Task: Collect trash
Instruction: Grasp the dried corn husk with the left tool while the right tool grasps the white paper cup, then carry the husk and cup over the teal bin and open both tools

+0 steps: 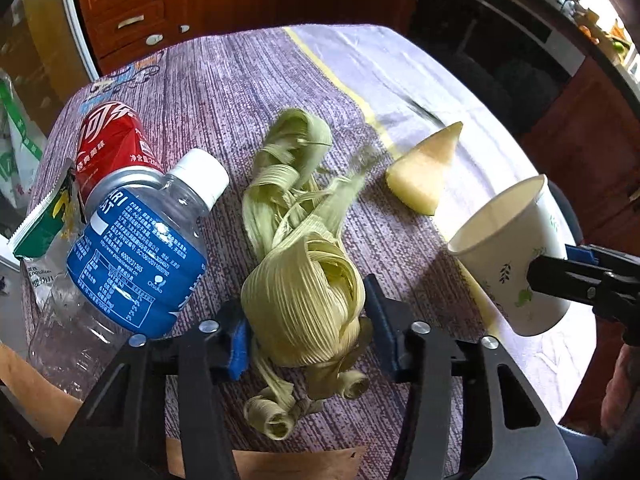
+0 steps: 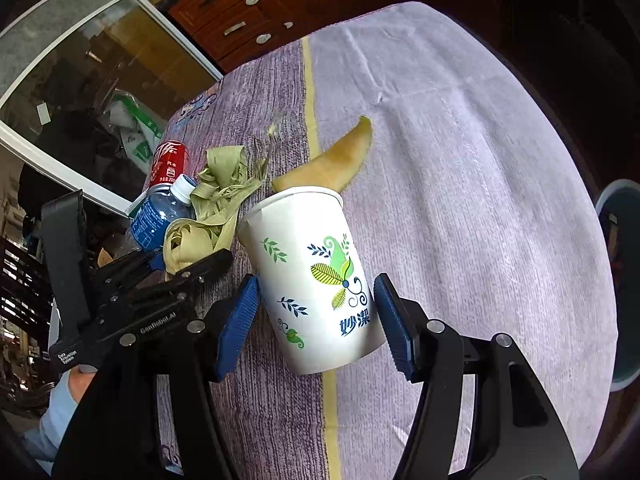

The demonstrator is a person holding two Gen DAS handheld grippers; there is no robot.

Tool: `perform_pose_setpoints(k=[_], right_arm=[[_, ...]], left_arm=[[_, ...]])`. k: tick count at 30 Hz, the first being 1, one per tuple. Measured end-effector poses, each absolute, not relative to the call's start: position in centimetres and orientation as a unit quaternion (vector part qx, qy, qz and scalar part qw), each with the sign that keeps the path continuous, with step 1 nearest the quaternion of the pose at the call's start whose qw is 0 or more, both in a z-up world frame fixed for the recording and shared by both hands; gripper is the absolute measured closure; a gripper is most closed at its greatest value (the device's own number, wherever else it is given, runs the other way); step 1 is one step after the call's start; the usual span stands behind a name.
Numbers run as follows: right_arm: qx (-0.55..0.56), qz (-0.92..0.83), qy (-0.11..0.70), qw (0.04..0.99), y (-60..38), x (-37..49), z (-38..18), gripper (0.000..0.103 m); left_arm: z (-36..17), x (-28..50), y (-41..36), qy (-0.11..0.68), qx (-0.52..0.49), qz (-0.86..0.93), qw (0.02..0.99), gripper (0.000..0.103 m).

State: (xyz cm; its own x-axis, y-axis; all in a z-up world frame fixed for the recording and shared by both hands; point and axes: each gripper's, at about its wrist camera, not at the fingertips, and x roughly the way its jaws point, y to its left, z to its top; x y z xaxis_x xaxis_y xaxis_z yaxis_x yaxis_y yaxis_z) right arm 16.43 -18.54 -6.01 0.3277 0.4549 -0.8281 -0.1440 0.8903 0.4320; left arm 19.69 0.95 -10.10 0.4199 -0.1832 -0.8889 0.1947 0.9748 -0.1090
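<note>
A purple cloth covers the worktop (image 1: 224, 80); wooden drawers (image 1: 132, 12) stand beyond. Left fingers (image 1: 306, 328) grip the corn husks (image 1: 300, 280); right fingers (image 2: 316, 320) grip the paper cup (image 2: 312, 280), melon rind (image 2: 332, 168) ahead.

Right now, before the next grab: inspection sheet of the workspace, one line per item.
Surface: table under a purple-and-lilac striped cloth.
Job's things: paper cup tilted between the right gripper's pads; corn husks between the left gripper's pads; melon rind on the cloth; plastic bottle lying against a red can; green wrapper at the table edge.
Clutter: nothing seen beyond the trash.
Grippers: left gripper closed around the husks; right gripper astride the cup, contact not clear.
Cables: nothing seen.
Surroundings: wooden drawers; a blue-rimmed bin to the right, below the table edge.
</note>
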Motion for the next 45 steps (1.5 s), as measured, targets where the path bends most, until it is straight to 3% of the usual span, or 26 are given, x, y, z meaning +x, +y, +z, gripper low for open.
perform_pose_setpoints(k=[5, 24, 33, 45], right_arm=[[0.147, 0.185, 0.544, 0.805, -19.4, 15.5, -5.5, 0.046], [0.210, 0.148, 0.476, 0.841, -28.9, 9.8, -1.0, 0.046], [0.276, 0.059, 0.431, 0.857, -41.3, 6.7, -0.7, 0.046], [0.334, -0.053, 0.432, 0.836, -53.1, 6.1, -6.4, 0.045]], left_arm=[[-8.9, 18.2, 0.1, 0.508, 0.001, -0.120, 0.853, 0.069], [0.0, 14.3, -9.5, 0.437, 0.034, -0.222, 0.871, 0.070], [0.6, 15.4, -21.2, 0.438, 0.077, -0.300, 0.844, 0.070], [-2.5, 17.3, -32.1, 0.460, 0.105, -0.354, 0.807, 0.070]])
